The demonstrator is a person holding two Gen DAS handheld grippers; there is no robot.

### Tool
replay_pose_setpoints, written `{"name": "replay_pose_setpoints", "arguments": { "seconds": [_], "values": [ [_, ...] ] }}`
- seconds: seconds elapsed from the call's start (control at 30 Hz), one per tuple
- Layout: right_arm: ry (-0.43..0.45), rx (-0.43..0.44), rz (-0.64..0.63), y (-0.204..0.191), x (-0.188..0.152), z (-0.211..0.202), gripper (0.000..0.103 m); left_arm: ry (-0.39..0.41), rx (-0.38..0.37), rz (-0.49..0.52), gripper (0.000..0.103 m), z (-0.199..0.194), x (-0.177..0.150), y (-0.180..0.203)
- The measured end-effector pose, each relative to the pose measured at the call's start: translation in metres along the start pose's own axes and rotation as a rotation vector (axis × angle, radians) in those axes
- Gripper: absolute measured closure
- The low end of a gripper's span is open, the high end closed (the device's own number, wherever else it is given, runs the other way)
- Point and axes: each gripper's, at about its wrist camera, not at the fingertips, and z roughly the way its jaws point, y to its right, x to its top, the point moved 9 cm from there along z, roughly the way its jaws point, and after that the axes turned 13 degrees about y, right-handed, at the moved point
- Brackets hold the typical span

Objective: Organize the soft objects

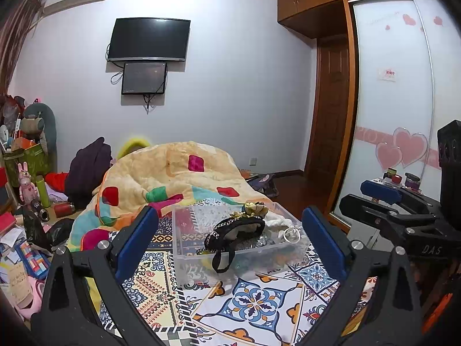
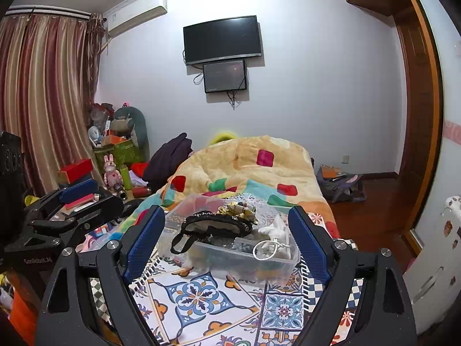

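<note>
A clear plastic box [image 1: 184,248] [image 2: 285,262] stands on the patterned bed cover. In it lie a black eye mask [image 1: 234,229] [image 2: 216,226] with its strap hanging over the front wall, a yellow-green scrunchie [image 1: 253,209] [image 2: 239,209], a white soft item [image 1: 278,219] [image 2: 276,229] and a white cord ring [image 2: 266,249]. My left gripper [image 1: 230,236] is open and empty, just short of the box. My right gripper [image 2: 227,238] is open and empty, also short of the box. Each gripper shows beside the other [image 1: 386,201] [image 2: 72,210].
A bunched yellow quilt [image 1: 178,173] [image 2: 247,161] with coloured patches lies behind the box. Cluttered boxes, toys and bottles [image 1: 28,178] [image 2: 115,161] fill the left side. A wardrobe [image 1: 391,101] stands right. A bag [image 2: 343,184] lies on the wooden floor.
</note>
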Motion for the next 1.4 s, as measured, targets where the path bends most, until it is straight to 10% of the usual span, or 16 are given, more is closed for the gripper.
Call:
{"name": "replay_pose_setpoints", "arguments": {
  "seconds": [1.4],
  "values": [
    [0.007,0.015,0.012,-0.0066,0.0038,-0.0054,0.017,0.004,-0.010,-0.008,0.001,-0.0026,0.0027,0.0015]
  ]
}}
